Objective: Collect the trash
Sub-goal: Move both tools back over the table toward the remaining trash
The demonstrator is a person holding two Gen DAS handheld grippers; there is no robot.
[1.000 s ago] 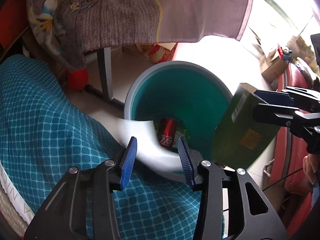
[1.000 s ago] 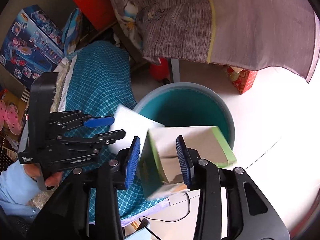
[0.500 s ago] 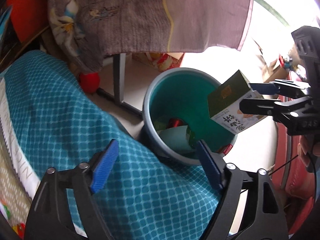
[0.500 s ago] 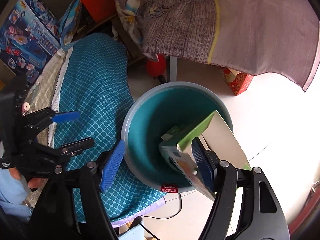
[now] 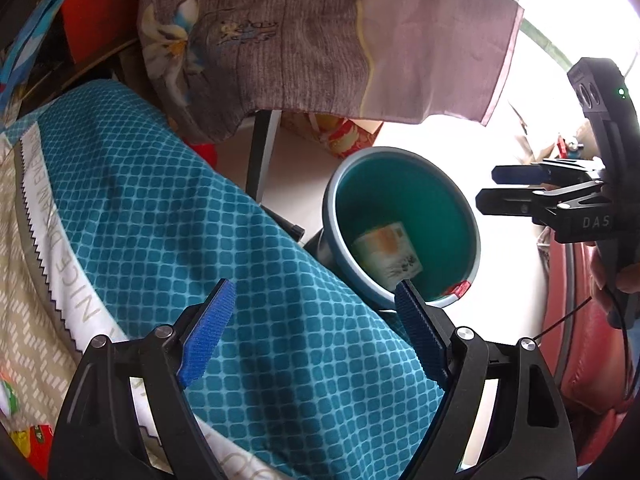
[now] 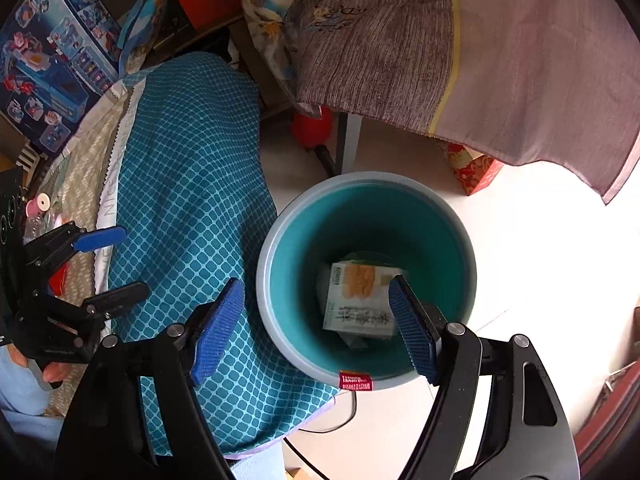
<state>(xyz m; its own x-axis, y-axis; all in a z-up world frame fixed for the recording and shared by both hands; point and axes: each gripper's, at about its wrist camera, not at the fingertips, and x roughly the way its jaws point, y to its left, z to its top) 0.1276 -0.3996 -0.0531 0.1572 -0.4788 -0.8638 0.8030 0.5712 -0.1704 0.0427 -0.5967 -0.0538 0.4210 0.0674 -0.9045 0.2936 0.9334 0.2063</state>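
Carton (image 6: 360, 300) in teal bin (image 6: 280, 240) — right view alone shows bin label (image 6: 355, 381), both tongs (image 5: 308, 326) (image 6: 316, 318) spread, empty.

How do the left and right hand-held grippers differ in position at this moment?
The left hand-held gripper hangs over the teal checked blanket, beside the bin; the right hand-held gripper hangs directly above the bin's opening, with the carton lying inside below it. Only the right one has trash framed between its fingers. Both are open and hold nothing.
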